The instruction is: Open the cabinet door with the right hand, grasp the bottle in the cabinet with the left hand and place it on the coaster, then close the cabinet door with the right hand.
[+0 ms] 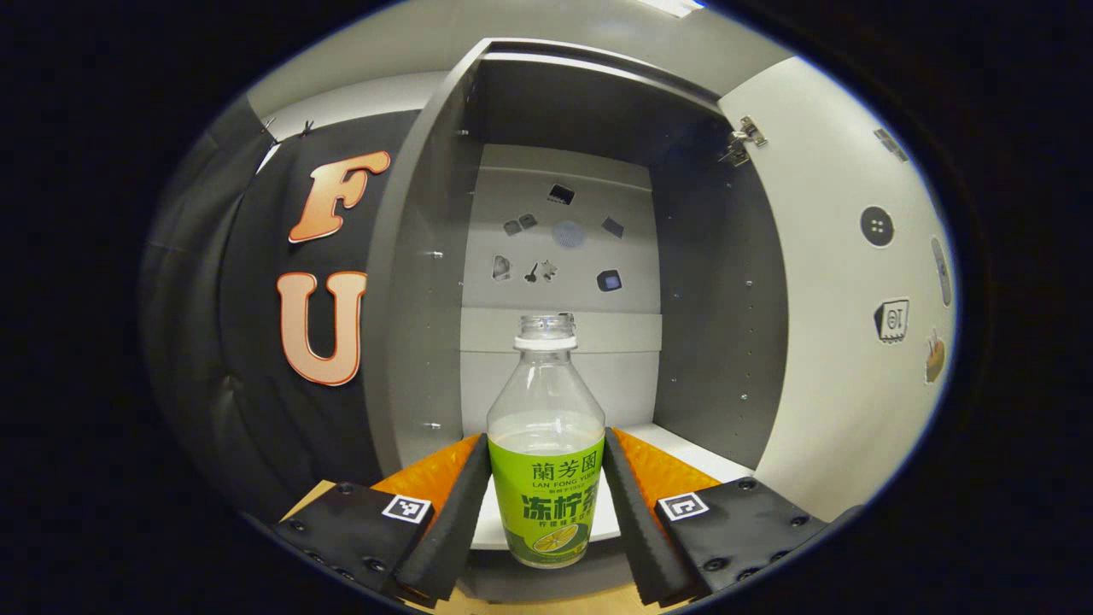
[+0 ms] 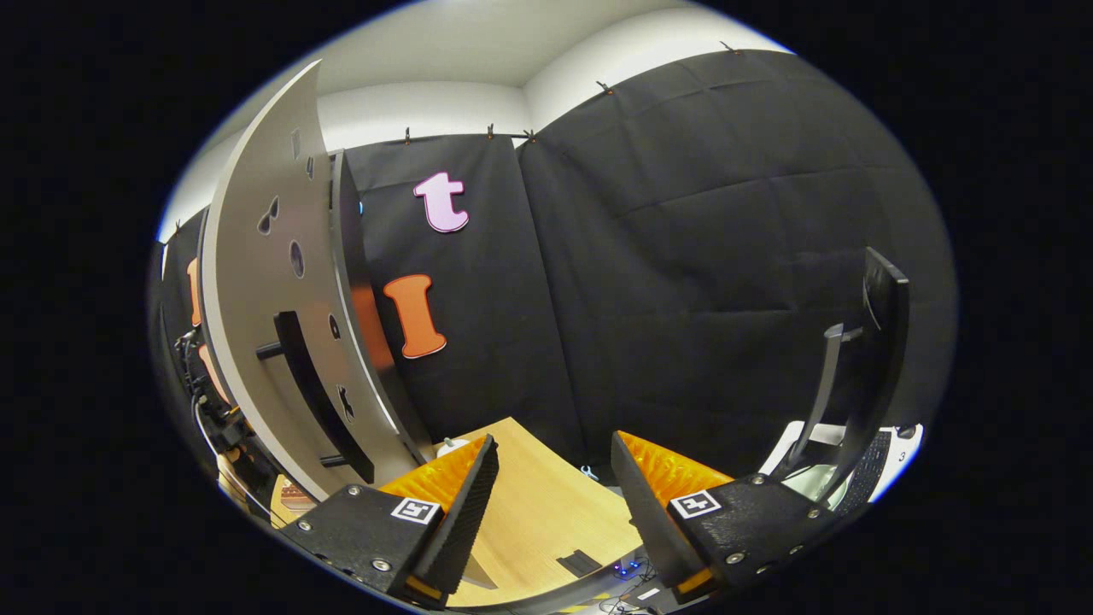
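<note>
Clamped on the green-labelled tea bottle (image 1: 546, 444) by the left gripper (image 1: 545, 495), both fingers pressing its label, at the front edge of the open cabinet (image 1: 427, 256), upright, uncapped. Right gripper (image 2: 551, 487) spread apart, empty, over the wooden table (image 2: 538, 504), beside the swung-out cabinet door (image 2: 256, 282).

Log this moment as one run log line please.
stage: grasping bottle | cabinet door: open | left gripper: fingers against bottle | right gripper: open, empty

Cabinet (image 1: 427, 282) mouth stood clear; only the bottle (image 1: 546, 444) sat between my left hand-held gripper (image 1: 546, 512) fingers. Open door (image 2: 256, 282) flanked my right hand-held gripper (image 2: 546, 504); table (image 2: 538, 512) ahead lay bare.
</note>
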{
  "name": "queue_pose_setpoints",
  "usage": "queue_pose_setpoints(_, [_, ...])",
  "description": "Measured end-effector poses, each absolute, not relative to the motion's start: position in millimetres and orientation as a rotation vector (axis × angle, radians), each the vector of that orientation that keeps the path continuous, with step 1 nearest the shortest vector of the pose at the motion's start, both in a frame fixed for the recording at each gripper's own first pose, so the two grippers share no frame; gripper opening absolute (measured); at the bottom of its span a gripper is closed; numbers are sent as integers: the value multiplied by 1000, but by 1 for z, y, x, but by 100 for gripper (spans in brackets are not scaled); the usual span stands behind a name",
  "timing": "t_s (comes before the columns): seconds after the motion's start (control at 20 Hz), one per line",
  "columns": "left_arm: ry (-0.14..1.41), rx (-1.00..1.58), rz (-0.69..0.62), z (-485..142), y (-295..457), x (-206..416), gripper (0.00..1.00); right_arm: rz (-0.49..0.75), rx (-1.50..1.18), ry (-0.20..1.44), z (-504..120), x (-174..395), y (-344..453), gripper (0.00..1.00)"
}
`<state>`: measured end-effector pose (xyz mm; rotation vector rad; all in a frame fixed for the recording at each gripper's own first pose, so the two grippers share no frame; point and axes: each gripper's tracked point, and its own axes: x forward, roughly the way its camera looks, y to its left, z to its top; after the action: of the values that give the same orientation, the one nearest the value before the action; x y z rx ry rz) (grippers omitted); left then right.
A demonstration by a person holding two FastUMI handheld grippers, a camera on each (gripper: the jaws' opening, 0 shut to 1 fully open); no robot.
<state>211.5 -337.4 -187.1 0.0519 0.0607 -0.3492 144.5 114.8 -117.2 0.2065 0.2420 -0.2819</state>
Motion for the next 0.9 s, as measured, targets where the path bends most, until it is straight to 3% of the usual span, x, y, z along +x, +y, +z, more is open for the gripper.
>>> queue_pose_setpoints(0.35, [28, 71, -328, -187, -260, 136, 80, -241, 195, 262, -121, 143, 121, 83])
queue_pose_setpoints(0.9, [129, 55, -288, -266, -204, 63, 81, -203, 162, 304, -128, 133, 131, 83])
